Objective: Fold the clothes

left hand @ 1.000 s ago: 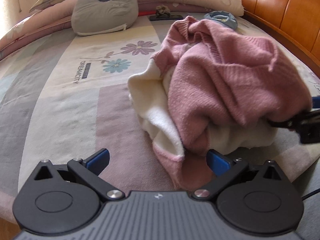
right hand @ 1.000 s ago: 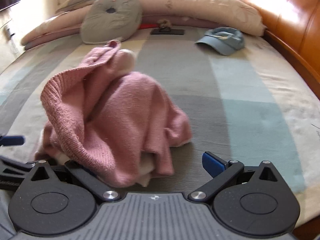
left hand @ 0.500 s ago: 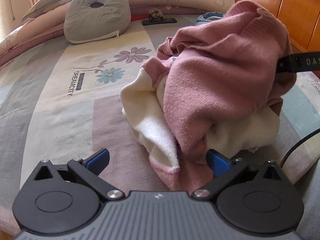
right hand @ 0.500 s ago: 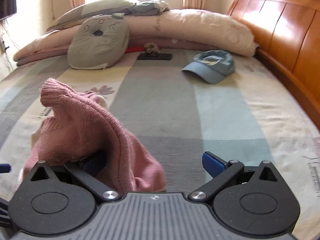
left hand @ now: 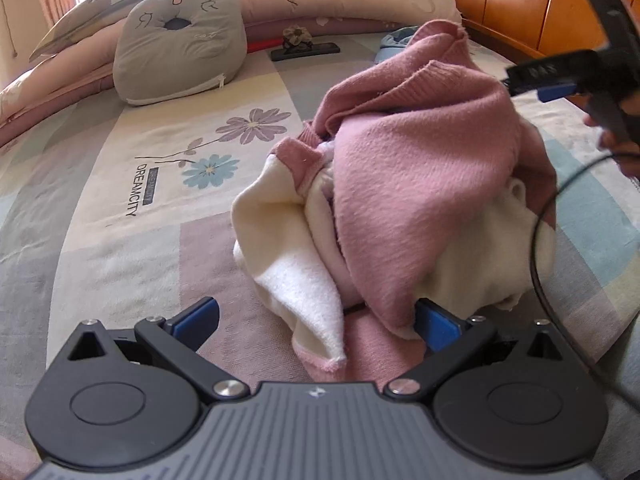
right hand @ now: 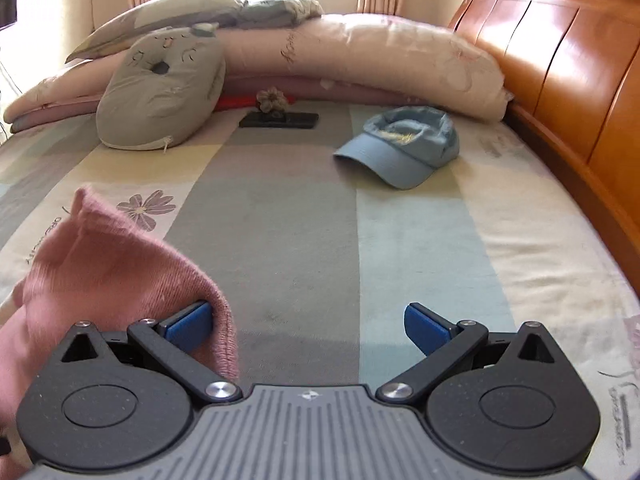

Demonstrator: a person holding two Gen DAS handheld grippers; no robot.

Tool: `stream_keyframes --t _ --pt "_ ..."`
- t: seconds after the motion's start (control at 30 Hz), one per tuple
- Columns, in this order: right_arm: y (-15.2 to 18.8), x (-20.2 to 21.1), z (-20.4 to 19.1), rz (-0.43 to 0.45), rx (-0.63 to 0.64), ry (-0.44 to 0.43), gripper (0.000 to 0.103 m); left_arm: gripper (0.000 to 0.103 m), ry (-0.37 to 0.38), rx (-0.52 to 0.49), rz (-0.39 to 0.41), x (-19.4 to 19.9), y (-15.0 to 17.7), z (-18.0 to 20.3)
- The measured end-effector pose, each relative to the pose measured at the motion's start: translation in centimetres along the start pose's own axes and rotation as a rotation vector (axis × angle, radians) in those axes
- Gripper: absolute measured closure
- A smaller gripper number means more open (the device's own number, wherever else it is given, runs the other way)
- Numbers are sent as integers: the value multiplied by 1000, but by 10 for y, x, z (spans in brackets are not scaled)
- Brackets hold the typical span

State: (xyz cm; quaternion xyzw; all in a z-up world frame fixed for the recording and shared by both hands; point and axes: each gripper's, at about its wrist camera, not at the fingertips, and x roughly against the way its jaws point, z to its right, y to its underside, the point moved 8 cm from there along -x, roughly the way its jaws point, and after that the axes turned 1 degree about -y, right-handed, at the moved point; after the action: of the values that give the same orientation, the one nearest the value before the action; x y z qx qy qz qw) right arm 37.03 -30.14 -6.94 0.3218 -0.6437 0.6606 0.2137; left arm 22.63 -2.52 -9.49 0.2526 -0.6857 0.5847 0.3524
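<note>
A pink and cream sweater (left hand: 420, 184) lies bunched in a heap on the patterned bedsheet (left hand: 120, 248). My left gripper (left hand: 316, 324) is open at the heap's near side, with the sweater's lower edge lying between its fingers. My right gripper (left hand: 524, 80) is raised at the heap's upper right, held by a hand. In the right wrist view the right gripper (right hand: 308, 324) is open, and a fold of the pink sweater (right hand: 104, 272) hangs over its left finger (right hand: 188, 322). Nothing is between its pads.
A grey cushion (right hand: 160, 88) and rolled quilts (right hand: 360, 64) line the back of the bed. A blue cap (right hand: 404, 148) and a black phone (right hand: 280, 120) with a scrunchie lie beyond the sweater. The wooden headboard (right hand: 560, 80) runs along the right. A black cable (left hand: 540, 240) crosses the heap's right side.
My right gripper has risen and moved back, drawing a fold of pink sweater up with it on its left finger. The left gripper stayed open at the heap's near edge.
</note>
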Motion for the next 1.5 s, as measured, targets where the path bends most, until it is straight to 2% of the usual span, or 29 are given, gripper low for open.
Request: stream_keyframes --t 0.13,0.3,0.4,0.5,0.67,0.7,0.8,0.93,1.07,1.13,1.23,1.4,1.5 --pt "-2 2 9 6 -89 -25 0 1 -7 -11 1 2 0 0" --pt "15 42 -3 36 -127 -170 0 1 1 -14 -6 5 6 0" --pt "36 62 -15 -1 -115 -251 0 1 8 -15 4 7 6 1" --pt "61 67 -30 -65 -81 -295 0 1 9 -13 2 7 7 3" --pt "84 47 -62 -144 -69 -342 0 1 10 -1 1 10 11 6" --pt "84 42 -68 -138 -54 -340 0 1 5 0 3 12 12 5" --pt "80 28 -64 -85 -21 -236 0 1 -10 2 7 15 14 2" --pt "74 31 -32 -48 -89 -184 0 1 -21 16 14 18 15 -8" --pt "73 34 4 -25 -109 -28 0 1 -22 21 14 15 14 -12" --pt "76 36 14 -31 -155 -48 0 1 -10 14 20 15 10 -8" --pt "71 40 10 -21 -208 -173 0 1 21 -8 38 17 1 2" --pt "65 11 -11 -71 -123 -159 0 1 36 -59 65 19 -16 20" --pt "52 3 -24 -47 -125 -218 0 1 69 -100 84 18 -26 32"
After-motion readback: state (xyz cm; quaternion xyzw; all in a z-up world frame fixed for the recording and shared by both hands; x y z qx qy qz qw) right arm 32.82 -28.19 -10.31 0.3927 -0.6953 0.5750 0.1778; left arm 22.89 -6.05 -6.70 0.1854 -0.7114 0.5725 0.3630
